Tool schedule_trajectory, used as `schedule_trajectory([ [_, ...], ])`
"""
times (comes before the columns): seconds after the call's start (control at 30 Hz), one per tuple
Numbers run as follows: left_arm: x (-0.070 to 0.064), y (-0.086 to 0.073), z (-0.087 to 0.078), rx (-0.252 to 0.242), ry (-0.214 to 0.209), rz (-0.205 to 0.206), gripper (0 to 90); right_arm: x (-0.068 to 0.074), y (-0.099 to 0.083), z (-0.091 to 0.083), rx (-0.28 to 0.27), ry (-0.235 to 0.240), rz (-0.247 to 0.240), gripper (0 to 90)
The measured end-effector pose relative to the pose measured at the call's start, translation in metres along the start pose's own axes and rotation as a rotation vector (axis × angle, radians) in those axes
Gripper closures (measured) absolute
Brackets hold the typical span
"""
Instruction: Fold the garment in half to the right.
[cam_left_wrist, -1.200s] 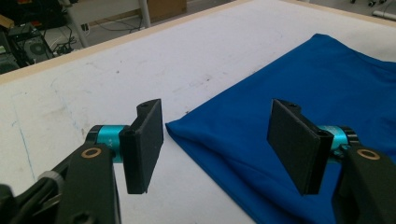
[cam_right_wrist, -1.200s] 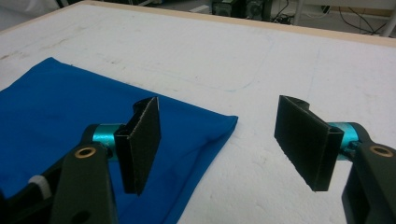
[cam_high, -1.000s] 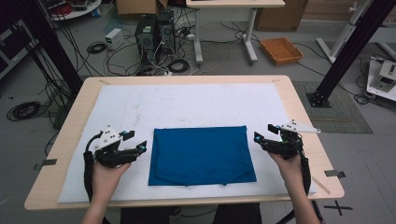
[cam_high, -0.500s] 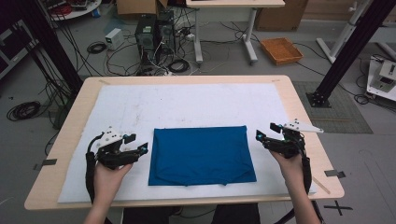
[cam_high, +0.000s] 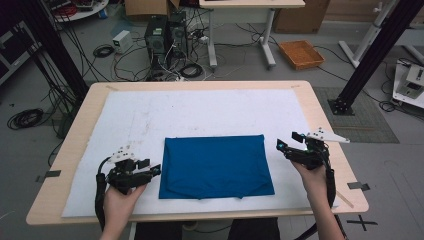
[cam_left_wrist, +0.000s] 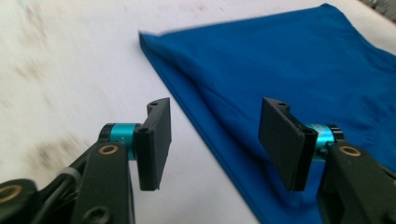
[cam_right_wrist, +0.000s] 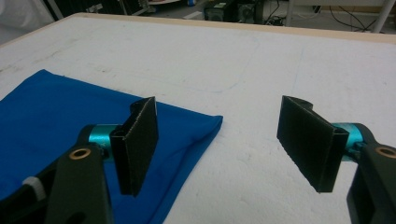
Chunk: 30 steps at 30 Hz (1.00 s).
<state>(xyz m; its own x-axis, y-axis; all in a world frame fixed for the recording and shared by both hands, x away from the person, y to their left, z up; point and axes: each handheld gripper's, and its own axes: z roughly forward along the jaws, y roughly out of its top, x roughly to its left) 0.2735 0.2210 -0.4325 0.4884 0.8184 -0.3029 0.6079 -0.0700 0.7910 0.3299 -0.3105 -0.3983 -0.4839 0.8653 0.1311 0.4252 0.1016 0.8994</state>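
- A blue cloth (cam_high: 216, 166), folded into a flat rectangle, lies on the white mat (cam_high: 200, 112) that covers the wooden counter (cam_high: 325, 117), a little toward the near edge and roughly centred between the two hands.
- The left gripper (cam_high: 150, 170) sits just beside the cloth's left edge, low over the mat, held in the person's left hand (cam_high: 120, 197).
- In the left gripper view its jaws stand wide apart with nothing between them; the left gripper (cam_left_wrist: 215, 135) straddles the cloth's hemmed edge, one jaw over bare mat (cam_left_wrist: 70, 70) and the other over the blue cloth (cam_left_wrist: 289, 60).
- The right gripper (cam_high: 287, 145) is near the cloth's right edge, close to its far right corner, held in the person's right hand (cam_high: 315, 177).
- In the right gripper view the right gripper (cam_right_wrist: 219, 140) is likewise spread open and empty; one jaw hangs over the cloth's corner (cam_right_wrist: 70, 112), the other over the white mat (cam_right_wrist: 280, 56).
- Neither gripper touches the cloth as far as the views show.
- The cloth's near edge shows a slight fold line and a small dip at the middle.
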Motion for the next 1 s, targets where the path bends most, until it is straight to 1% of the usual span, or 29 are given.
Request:
schedule_trajectory([
  [0.1,-0.007,-0.01,-0.001,0.022,-0.032,-0.062,45.1,-0.001,0.0,-0.002,-0.004,-0.002,0.0,29.2],
  [0.2,-0.013,-0.017,-0.003,0.033,-0.059,-0.109,45.8,-0.001,0.0,-0.004,-0.007,-0.004,0.002,29.3],
  [0.37,-0.017,-0.026,-0.002,0.07,-0.063,-0.16,47.4,-0.001,-0.001,-0.004,-0.008,-0.004,0.005,29.3],
  [0.47,-0.016,-0.03,-0.001,0.083,-0.058,-0.181,47.4,-0.001,0.0,-0.003,-0.009,-0.005,0.004,29.3],
  [0.53,-0.016,-0.031,0.001,0.08,-0.069,-0.198,47.4,0.0,0.0,-0.003,-0.009,-0.004,0.003,29.3],
  [0.6,-0.018,-0.031,0.002,0.072,-0.072,-0.205,47.4,-0.001,-0.001,-0.003,-0.011,-0.004,0.004,29.3],
  [0.67,-0.02,-0.032,0.004,0.066,-0.089,-0.222,47.4,-0.001,-0.001,-0.003,-0.01,-0.004,0.008,29.3],
  [0.7,-0.021,-0.032,0.006,0.064,-0.093,-0.224,47.4,-0.001,-0.001,-0.003,-0.01,-0.004,0.009,29.3],
  [0.77,-0.023,-0.032,0.008,0.06,-0.086,-0.216,47.8,-0.001,-0.001,-0.003,-0.01,-0.004,0.009,29.3],
  [0.8,-0.023,-0.032,0.008,0.056,-0.085,-0.222,48.2,0.0,-0.001,-0.003,-0.011,-0.002,0.006,29.3],
  [0.83,-0.023,-0.032,0.009,0.054,-0.085,-0.227,49.9,0.0,-0.001,-0.002,-0.01,-0.002,0.007,29.4],
  [0.9,-0.023,-0.032,0.01,0.054,-0.065,-0.224,56.0,0.002,0.0,-0.002,-0.009,0.005,0.006,29.4],
  [0.93,-0.024,-0.032,0.011,0.052,-0.053,-0.232,59.2,0.003,0.0,-0.001,-0.01,0.007,0.003,29.4],
  [1.0,-0.025,-0.032,0.011,0.051,-0.035,-0.231,63.0,0.006,0.0,0.001,-0.008,0.012,-0.004,29.4],
])
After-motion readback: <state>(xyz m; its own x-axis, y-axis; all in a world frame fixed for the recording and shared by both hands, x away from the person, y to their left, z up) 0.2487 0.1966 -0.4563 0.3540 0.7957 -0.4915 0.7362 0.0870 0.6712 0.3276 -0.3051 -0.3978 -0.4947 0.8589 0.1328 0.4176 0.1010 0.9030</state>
